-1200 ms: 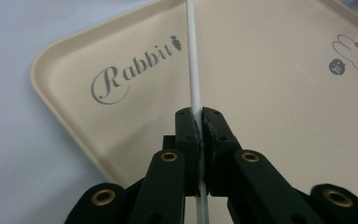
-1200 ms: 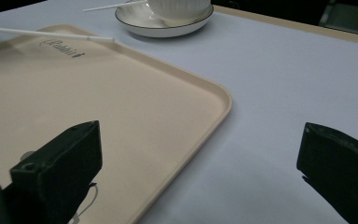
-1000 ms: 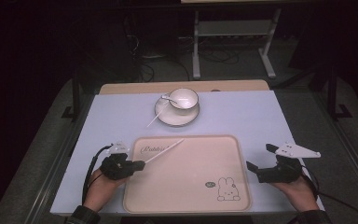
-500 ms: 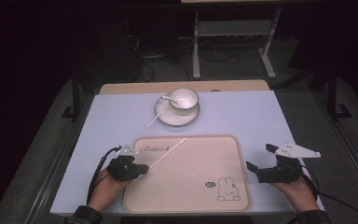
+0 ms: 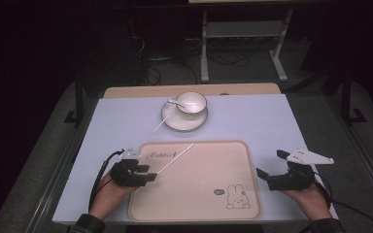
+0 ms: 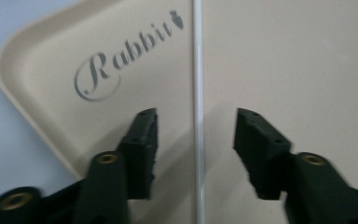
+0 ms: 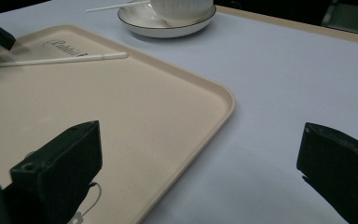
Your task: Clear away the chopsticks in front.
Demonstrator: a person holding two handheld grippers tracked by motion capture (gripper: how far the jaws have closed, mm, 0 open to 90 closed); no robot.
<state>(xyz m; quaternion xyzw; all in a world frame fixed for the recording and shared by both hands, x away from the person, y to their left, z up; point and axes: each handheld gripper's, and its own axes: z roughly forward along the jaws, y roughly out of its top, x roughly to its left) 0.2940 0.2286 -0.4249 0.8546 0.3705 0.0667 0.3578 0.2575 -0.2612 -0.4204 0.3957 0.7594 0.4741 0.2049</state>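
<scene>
My left gripper (image 6: pixel 196 128) is open around the stick (image 6: pixel 197 84) on the tray (image 6: pixel 284 70).
The stick looks light, thin and bendy, so I'd pinch it softly near this end. My right gripper (image 5: pixel 272 175) waits open, holding nothing.

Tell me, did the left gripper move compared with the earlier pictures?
Yes. The left gripper moved right, toward the tray, its open jaws now astride the white stick.
</scene>
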